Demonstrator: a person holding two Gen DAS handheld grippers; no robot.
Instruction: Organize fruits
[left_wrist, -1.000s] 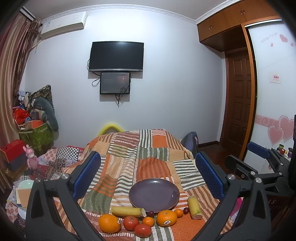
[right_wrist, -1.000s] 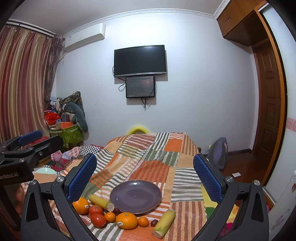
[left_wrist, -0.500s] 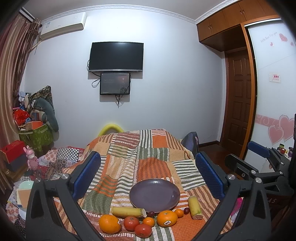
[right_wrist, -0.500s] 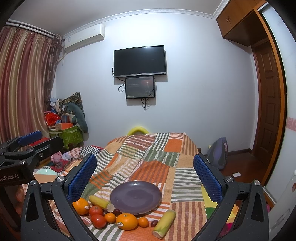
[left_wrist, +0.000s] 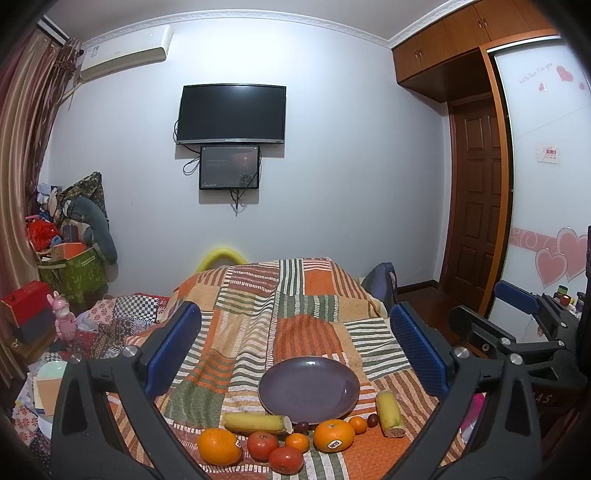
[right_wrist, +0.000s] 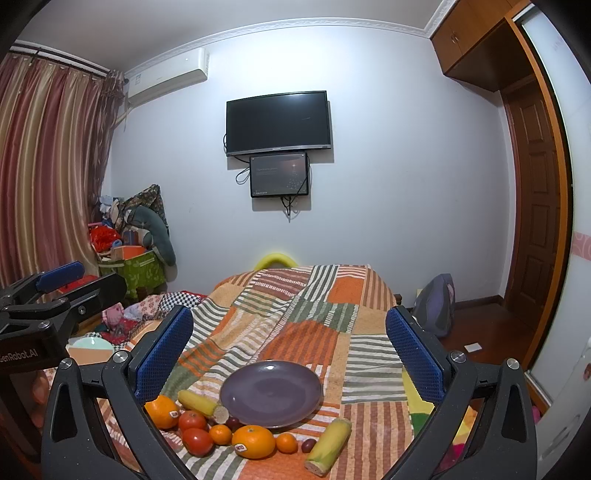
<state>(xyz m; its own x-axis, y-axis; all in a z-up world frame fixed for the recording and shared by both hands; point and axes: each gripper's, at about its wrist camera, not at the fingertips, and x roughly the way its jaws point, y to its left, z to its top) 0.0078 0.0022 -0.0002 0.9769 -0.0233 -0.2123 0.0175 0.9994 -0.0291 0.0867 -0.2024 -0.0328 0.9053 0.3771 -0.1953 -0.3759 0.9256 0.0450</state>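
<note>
An empty purple plate (left_wrist: 309, 389) (right_wrist: 271, 393) lies on a striped patchwork bed cover (left_wrist: 295, 321). Along its near edge lies a row of fruit: two big oranges (left_wrist: 218, 446) (left_wrist: 334, 435), two tomatoes (left_wrist: 285, 459), small tangerines (left_wrist: 297, 442), dark grapes (left_wrist: 372, 420) and two yellow corn-like pieces (left_wrist: 255, 423) (left_wrist: 388, 409). My left gripper (left_wrist: 295, 350) is open and empty, held above and behind the fruit. My right gripper (right_wrist: 290, 354) is open and empty, to the right of the left one, which shows at that view's left edge (right_wrist: 55, 295).
The cover's near edge runs just in front of the fruit. Clutter, a green box (left_wrist: 74, 273) and curtains stand at the left. A backpack (right_wrist: 436, 306), wooden door (left_wrist: 476, 206) and wardrobe are at the right. A TV (left_wrist: 232, 112) hangs on the far wall.
Both views have shifted very slightly; both grippers stay open and the fruit has not moved.
</note>
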